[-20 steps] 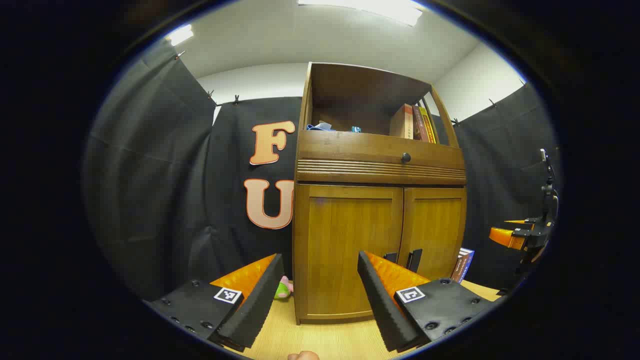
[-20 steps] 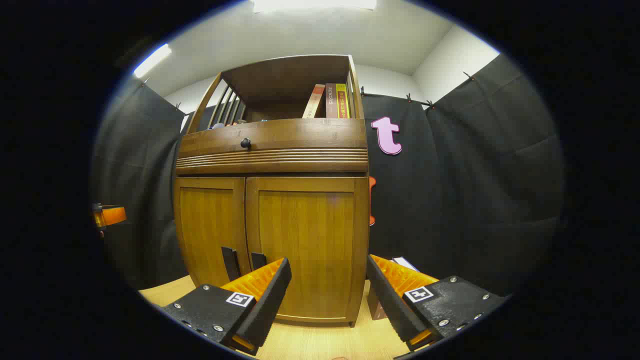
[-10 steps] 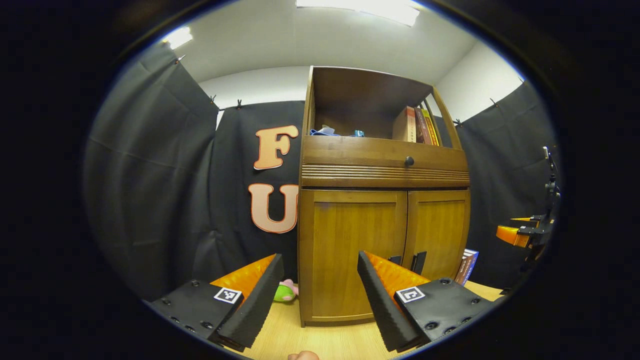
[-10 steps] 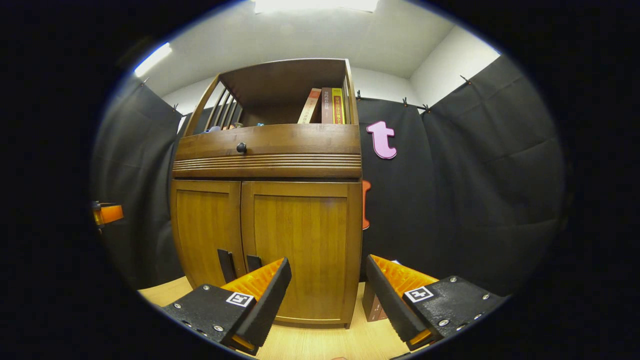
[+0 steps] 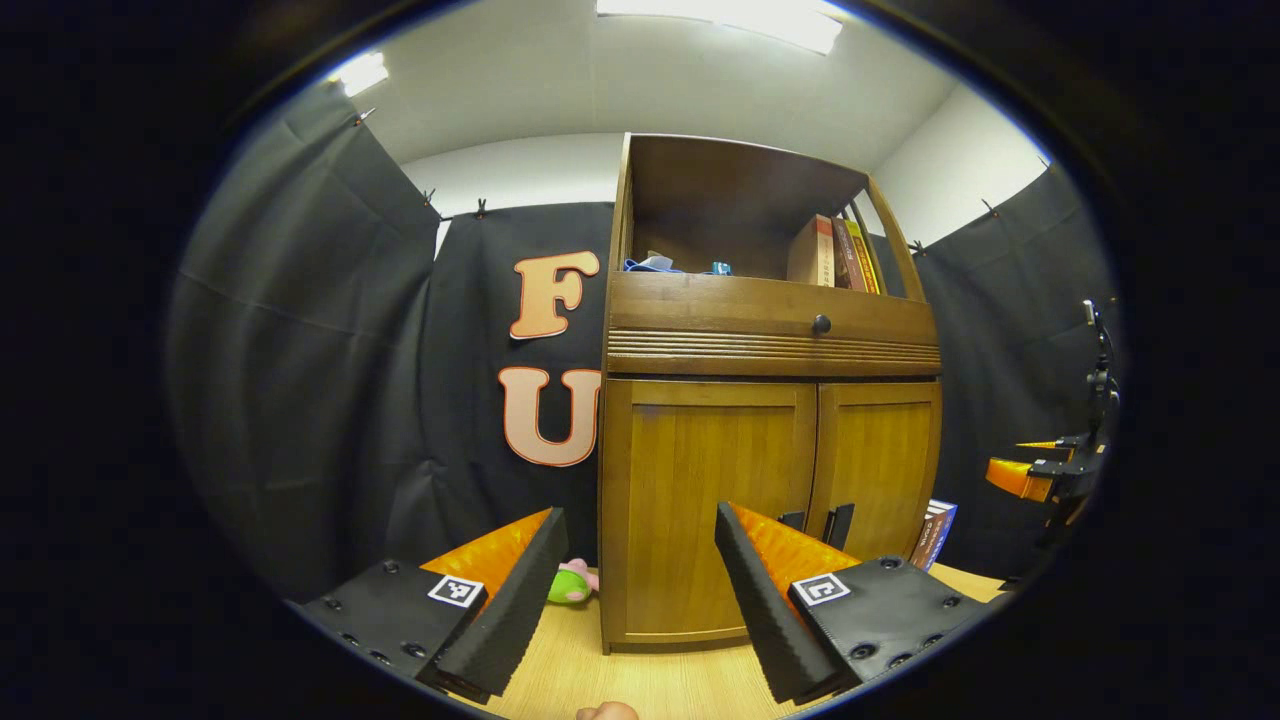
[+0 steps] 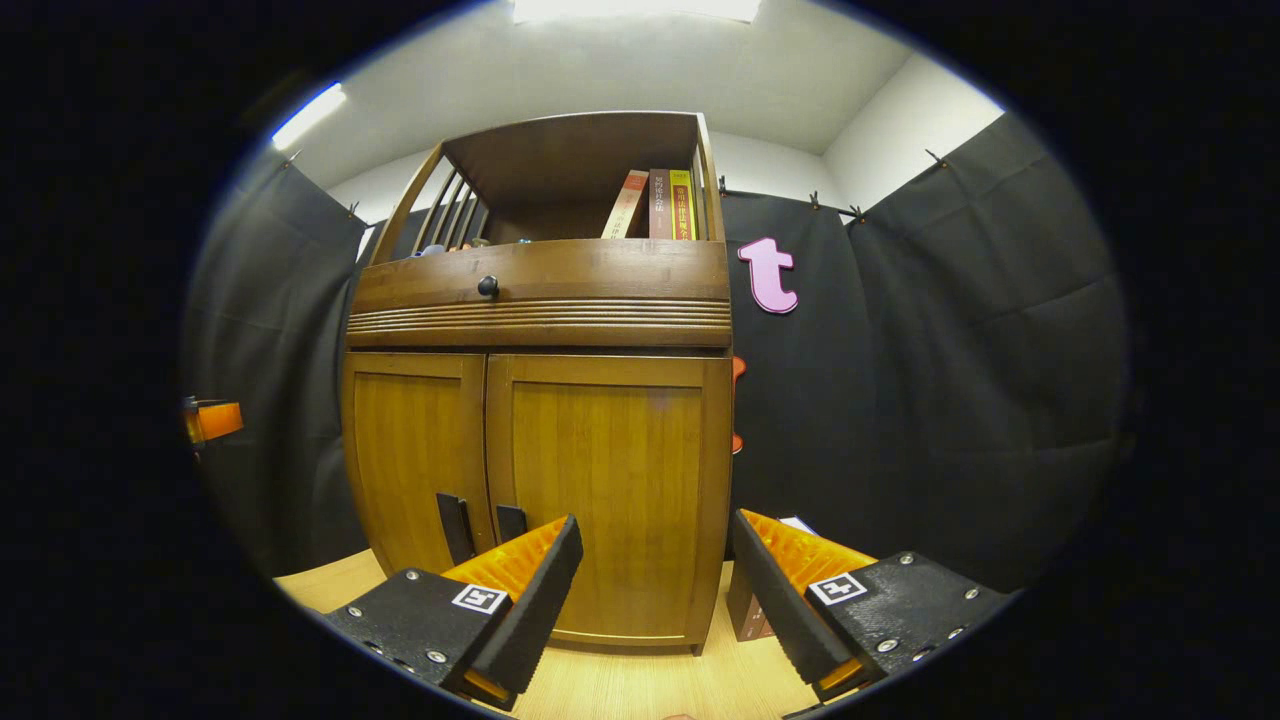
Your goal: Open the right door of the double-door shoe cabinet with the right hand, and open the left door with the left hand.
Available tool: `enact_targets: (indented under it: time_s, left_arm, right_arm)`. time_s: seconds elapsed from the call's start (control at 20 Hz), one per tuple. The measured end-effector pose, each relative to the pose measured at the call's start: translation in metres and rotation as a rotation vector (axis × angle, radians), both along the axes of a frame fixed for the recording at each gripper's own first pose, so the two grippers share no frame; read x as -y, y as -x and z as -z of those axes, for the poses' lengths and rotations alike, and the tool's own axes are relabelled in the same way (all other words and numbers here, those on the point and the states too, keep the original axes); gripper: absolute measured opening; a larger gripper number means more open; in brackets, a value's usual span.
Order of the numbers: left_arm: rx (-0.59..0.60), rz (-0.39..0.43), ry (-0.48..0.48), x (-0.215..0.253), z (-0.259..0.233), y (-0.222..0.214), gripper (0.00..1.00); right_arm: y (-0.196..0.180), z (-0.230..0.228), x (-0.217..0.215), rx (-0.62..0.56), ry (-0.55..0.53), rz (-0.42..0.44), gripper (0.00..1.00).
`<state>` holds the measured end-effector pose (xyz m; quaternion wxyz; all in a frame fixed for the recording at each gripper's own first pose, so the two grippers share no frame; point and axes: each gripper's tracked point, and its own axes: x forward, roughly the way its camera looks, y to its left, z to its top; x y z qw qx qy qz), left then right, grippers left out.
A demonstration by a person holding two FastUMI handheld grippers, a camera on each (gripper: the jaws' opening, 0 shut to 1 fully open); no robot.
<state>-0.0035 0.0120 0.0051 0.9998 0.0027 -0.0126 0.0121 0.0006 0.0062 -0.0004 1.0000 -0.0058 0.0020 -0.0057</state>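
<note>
The wooden shoe cabinet (image 5: pixel 770 345) stands on a light wood surface with both lower doors closed. In the left gripper view, the left door (image 5: pixel 690 480) and right door (image 5: pixel 885 450) meet at two dark handles (image 5: pixel 838 524). My left gripper (image 5: pixel 637 515) is open, short of the left door and touching nothing. In the right gripper view, the right door (image 6: pixel 610 470) is straight ahead and its handle (image 6: pixel 511 521) sits just left of my open right gripper (image 6: pixel 656 520). Each gripper also appears far off in the other's view: right gripper (image 5: pixel 1040 475), left gripper (image 6: pixel 212 420).
Above the doors there is a drawer with a round knob (image 5: pixel 820 323) and an open shelf holding books (image 5: pixel 835 252). A green plush toy (image 5: pixel 570 584) lies left of the cabinet. A book (image 5: pixel 932 532) leans at its right side.
Both views have shifted only slightly: in the left gripper view the cabinet sits a little farther right and lower. Doors remain closed and both grippers remain open.
</note>
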Motion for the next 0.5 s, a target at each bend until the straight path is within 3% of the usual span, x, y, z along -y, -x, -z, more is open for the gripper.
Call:
enact_targets:
  time_s: [0.05, 0.1, 0.25, 0.3, 0.35, 0.5]
  left_arm:
    - [-0.003, 0.000, 0.004, -0.002, 0.001, -0.001, 0.96]
    - [-0.006, 0.000, 0.010, -0.003, 0.003, -0.002, 0.94]
    - [-0.012, -0.013, 0.012, -0.009, 0.005, -0.003, 0.96]
    - [-0.011, -0.017, 0.012, -0.011, 0.005, -0.003, 0.96]
    - [-0.007, -0.019, 0.012, -0.013, 0.004, -0.001, 0.98]
    - [0.005, -0.027, 0.009, -0.016, 0.003, 0.004, 0.98]
  right_arm:
    - [-0.001, 0.004, -0.003, -0.006, -0.004, -0.002, 1.00]
    - [-0.002, 0.008, -0.006, -0.014, -0.007, -0.004, 0.94]
    - [-0.010, 0.024, -0.020, -0.040, -0.007, -0.017, 0.94]
    - [-0.013, 0.029, -0.026, -0.048, -0.003, -0.025, 1.00]
    - [-0.016, 0.036, -0.033, -0.051, 0.003, -0.028, 0.94]
    - [-0.027, 0.051, -0.061, -0.065, 0.008, -0.057, 0.94]
